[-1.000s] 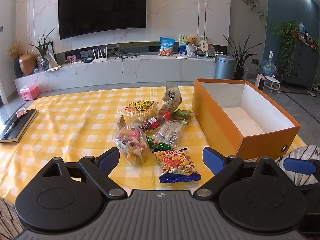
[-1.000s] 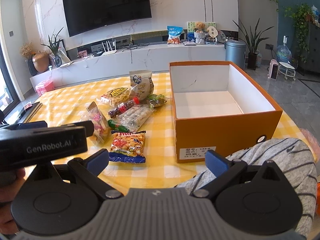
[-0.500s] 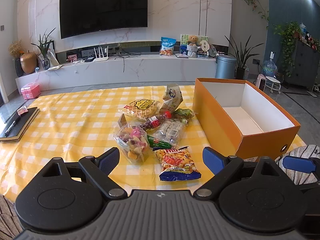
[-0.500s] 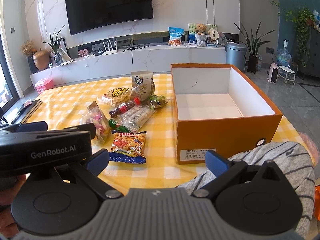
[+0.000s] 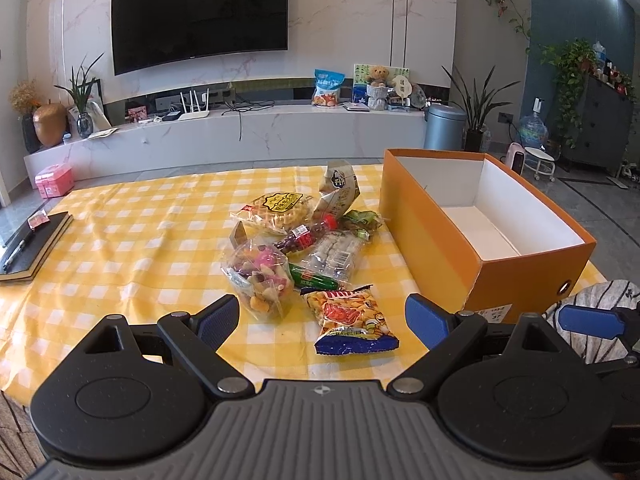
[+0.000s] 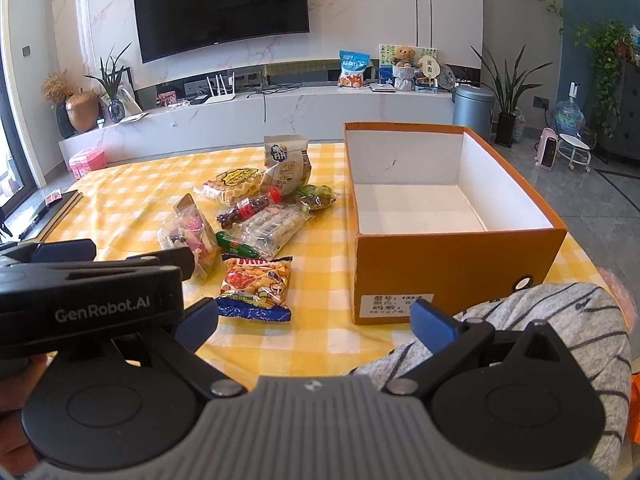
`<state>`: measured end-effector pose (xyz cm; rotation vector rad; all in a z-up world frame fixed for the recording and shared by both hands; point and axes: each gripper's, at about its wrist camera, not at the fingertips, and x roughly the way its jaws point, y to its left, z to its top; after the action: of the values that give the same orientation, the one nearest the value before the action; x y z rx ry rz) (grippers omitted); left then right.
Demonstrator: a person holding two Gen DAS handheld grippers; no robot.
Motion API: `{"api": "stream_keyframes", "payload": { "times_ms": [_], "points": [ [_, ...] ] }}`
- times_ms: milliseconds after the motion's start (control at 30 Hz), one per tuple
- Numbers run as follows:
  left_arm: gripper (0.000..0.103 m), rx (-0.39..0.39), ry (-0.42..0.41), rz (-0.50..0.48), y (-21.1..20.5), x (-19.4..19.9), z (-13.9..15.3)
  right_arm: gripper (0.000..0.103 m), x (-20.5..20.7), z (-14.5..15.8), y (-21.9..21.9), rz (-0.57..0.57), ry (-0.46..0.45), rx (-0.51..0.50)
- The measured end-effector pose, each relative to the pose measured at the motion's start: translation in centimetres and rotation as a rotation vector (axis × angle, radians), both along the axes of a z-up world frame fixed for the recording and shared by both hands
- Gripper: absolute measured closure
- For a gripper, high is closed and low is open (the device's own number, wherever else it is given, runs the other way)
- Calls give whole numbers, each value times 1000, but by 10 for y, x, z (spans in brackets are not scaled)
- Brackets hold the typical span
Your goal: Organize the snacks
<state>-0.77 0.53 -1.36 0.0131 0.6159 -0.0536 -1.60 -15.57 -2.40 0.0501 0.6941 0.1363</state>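
Both grippers hang over the near edge of the table, and nothing is in either one. The left gripper (image 5: 322,318) has its blue-padded jaws spread wide, framing the peanut snack bag (image 5: 352,319) that lies flat on the yellow checked tablecloth (image 5: 132,248) just ahead of it. The right gripper (image 6: 314,322) is spread just as wide, above a grey striped sleeve or knee at the table's edge, with the left tool's black body crossing the lower left of its view. The snacks sit in a loose heap mid-table: nearest is the peanut bag, orange and red with a blue bottom edge; just behind it on the left a clear bag of mixed colourful candy (image 5: 260,276) stands tilted; a small green wrapped stick (image 5: 316,277) lies between them and a clear pack of pale wrapped sweets (image 5: 336,254). Across that pack rests a small red-capped bottle of dark round pieces (image 5: 306,236), tipped on its side. Farther back lie a waffle-pattern pastry in a clear wrapper with a yellow label (image 5: 278,210), a green packet (image 5: 362,220) and an upright grey-and-white pouch (image 5: 340,190) leaning at the back. To the right of the heap, close but apart, stands the orange cardboard box (image 6: 452,272), lid off, its white inside bare. A dark notebook (image 5: 34,246) lies at the far left of the cloth.
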Motion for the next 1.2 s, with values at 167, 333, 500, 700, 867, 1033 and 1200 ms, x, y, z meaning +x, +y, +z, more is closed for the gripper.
{"api": "stream_keyframes", "payload": {
  "times_ms": [167, 333, 500, 700, 867, 1033, 1200],
  "points": [
    [0, 0, 3, -4, 0, 0, 0, 3, 0, 1, 1, 1, -3, -6],
    [0, -3, -19, -5, 5, -1, 6, 3, -1, 4, 2, -14, -1, 17],
    [0, -26, -38, 18, 23, 0, 14, 3, 1, 8, 5, -17, -26, 66],
    [0, -77, -43, 90, 61, 6, 15, 3, 4, 10, 32, 57, -65, -17],
    [0, -101, -50, 147, 94, 13, 2, 3, 11, -4, 55, 119, -76, -28],
    [0, -104, -40, 181, 114, 19, -13, 3, 28, -24, 70, 111, -1, -22],
    [0, -156, 18, 196, 129, 25, -24, 4, 38, -29, 78, 110, 14, -19]
  ]
}}
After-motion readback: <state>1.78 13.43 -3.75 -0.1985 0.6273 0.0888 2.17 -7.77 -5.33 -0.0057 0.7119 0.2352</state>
